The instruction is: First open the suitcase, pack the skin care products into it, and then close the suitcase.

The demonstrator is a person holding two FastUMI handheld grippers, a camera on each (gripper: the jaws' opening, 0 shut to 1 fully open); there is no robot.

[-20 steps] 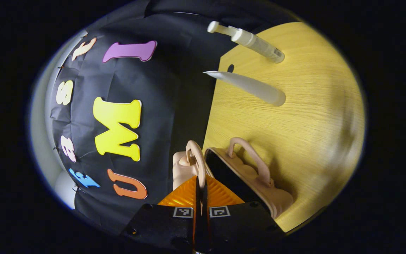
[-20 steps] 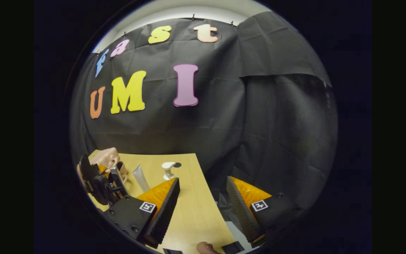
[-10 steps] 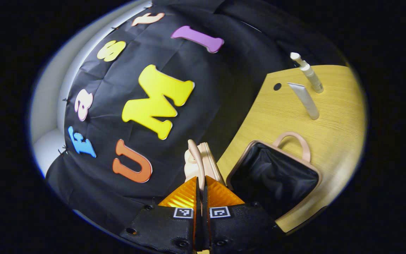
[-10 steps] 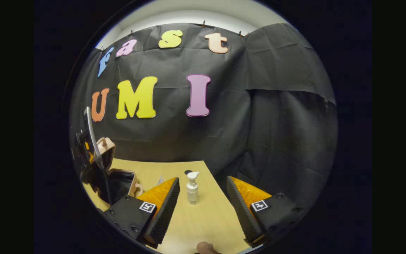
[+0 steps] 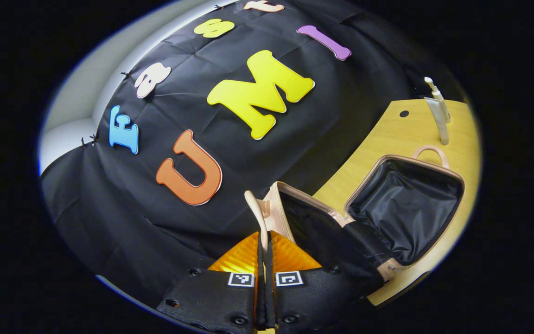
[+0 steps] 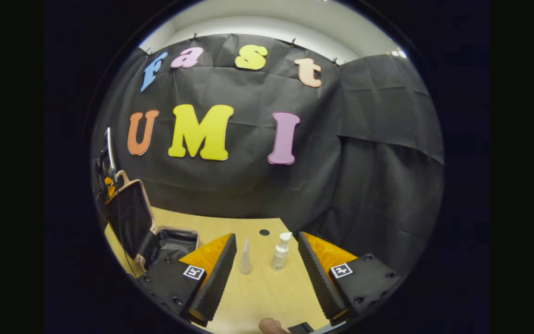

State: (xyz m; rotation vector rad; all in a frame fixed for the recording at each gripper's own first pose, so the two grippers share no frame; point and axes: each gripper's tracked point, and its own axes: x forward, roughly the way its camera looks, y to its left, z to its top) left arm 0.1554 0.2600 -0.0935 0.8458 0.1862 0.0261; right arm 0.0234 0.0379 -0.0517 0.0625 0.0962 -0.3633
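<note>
the suitcase (image 5: 406, 208) lies open on the table (image 5: 387, 139), its lid's handle (image 5: 254, 208) pinched in the left gripper (image 5: 263, 241). the shell looks light and stiff, so the handle is the sound hold. the right gripper (image 6: 267, 260), jaws apart, faces the tube (image 6: 245, 257) and pump bottle (image 6: 280, 253); both probably slippery, best taken mid-body.

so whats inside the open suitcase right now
Only crumpled black lining shows inside the beige suitcase; no products are packed. The white pump bottle and white tube stand on the wooden table. The nearest corner is hidden.
</note>
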